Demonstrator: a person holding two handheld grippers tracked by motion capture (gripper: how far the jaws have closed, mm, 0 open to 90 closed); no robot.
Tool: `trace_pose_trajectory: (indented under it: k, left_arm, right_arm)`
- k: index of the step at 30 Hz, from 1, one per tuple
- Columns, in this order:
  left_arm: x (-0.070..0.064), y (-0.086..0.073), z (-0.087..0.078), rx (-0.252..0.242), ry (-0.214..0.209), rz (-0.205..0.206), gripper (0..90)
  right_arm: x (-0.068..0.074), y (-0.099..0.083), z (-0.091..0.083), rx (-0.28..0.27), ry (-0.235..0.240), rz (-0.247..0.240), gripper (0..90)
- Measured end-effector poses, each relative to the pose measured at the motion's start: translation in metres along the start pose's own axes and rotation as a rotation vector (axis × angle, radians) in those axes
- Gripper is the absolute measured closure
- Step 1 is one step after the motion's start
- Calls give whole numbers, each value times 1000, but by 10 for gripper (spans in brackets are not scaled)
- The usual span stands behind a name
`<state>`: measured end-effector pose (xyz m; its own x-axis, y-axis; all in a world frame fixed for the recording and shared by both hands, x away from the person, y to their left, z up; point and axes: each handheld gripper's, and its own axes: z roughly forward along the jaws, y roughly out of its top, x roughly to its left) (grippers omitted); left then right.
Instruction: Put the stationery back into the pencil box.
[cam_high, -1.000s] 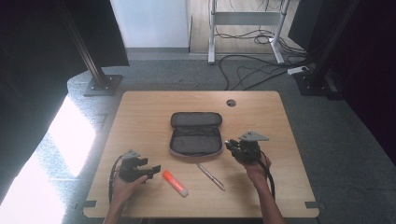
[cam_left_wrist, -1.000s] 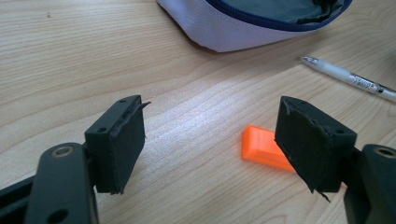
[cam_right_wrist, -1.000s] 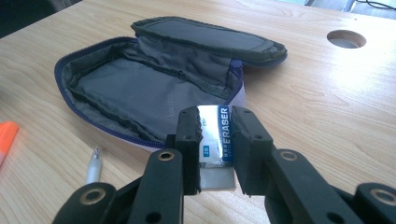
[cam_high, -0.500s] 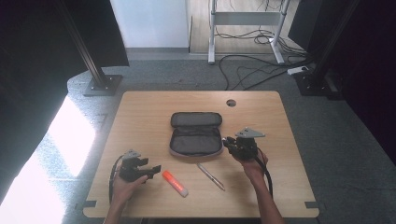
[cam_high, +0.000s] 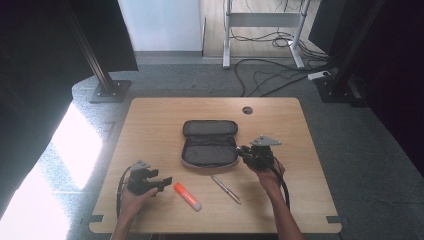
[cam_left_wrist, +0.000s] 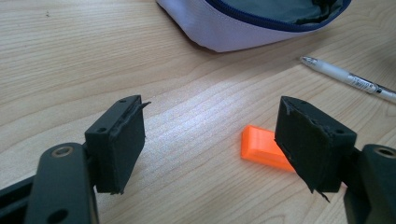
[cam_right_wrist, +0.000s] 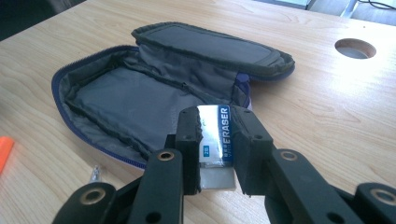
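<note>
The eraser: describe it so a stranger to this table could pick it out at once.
Start at the open pencil case in the middle of the wooden table. Just off its right edge the right gripper hangs with its jaws shut on the eraser. It is a small white block in a sleeve printed ERASER, unlike the orange marker and pen lying on the table.

The eraser (cam_right_wrist: 215, 140), a white block in a blue-and-silver sleeve printed "ERASER", stands clamped between the jaws of my right gripper (cam_right_wrist: 215, 149), held just above the near edge of the pencil case (cam_right_wrist: 140, 107). The pencil case, dark grey inside with a blue zip and pale outer fabric, lies unzipped and flat at the middle of the table (cam_high: 150, 125), its lid folded back on the far side.
</note>
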<state>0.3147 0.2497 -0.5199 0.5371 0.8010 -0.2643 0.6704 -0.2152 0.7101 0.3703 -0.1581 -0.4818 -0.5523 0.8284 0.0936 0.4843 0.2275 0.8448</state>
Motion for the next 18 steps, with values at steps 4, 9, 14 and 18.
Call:
trace_pose_trajectory:
  k: [4,9,14,18]
  left_arm:
    - [0,0,-1,-2,0,0,249]
    - [0,0,-1,-1,-2,0,249]
    - [0,0,0,0,-2,1,249]
    - [0,0,0,1,-3,2,249]
  right_arm:
    - [3,6,0,-3,-1,-9,727]
    - [5,10,3,-2,0,-9,726]
    - [5,10,8,6,-2,-10,726]
    - [5,9,12,11,-1,-6,727]
